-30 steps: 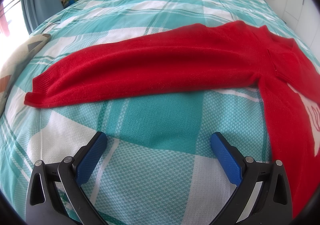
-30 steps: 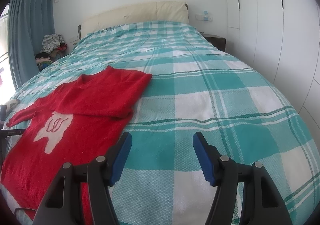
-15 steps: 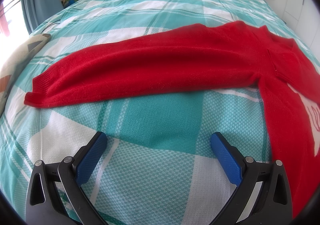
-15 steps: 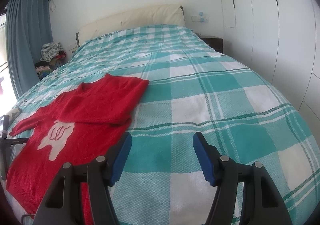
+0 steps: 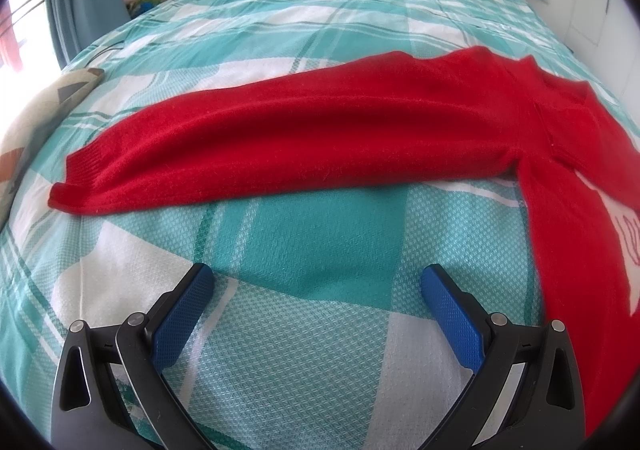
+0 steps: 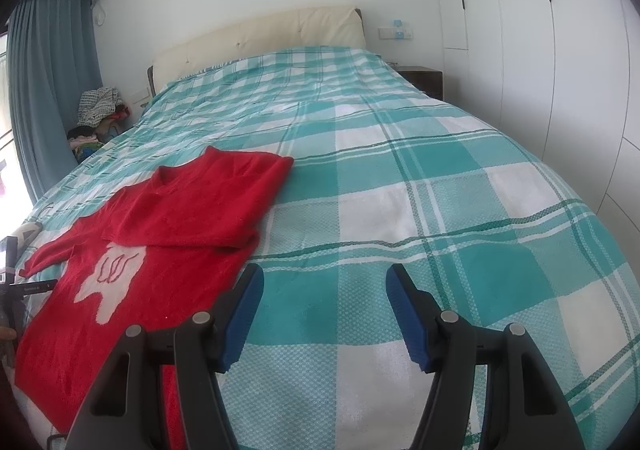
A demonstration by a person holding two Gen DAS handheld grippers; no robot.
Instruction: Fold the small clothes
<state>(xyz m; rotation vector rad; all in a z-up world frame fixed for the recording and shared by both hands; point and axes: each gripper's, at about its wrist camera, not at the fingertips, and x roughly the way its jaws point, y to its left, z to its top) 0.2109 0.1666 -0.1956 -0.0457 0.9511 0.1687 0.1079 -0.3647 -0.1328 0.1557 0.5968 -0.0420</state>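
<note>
A small red sweater with a white tooth picture lies flat on the teal checked bedspread. Its right sleeve is folded across the chest. Its left sleeve lies stretched out to the side, cuff at the left. My left gripper is open and empty, low over the bedspread just short of that sleeve. My right gripper is open and empty, above the bed beside the sweater's right edge. The left gripper also shows in the right wrist view at the far left edge.
A cream headboard stands at the far end of the bed. A clothes pile and blue curtain are at the left. White wardrobe doors run along the right. A patterned cushion lies at the bed's left edge.
The right gripper has risen and pulled back a little, so the sweater sits lower and further left in its view. The left gripper and the sweater have not moved.
</note>
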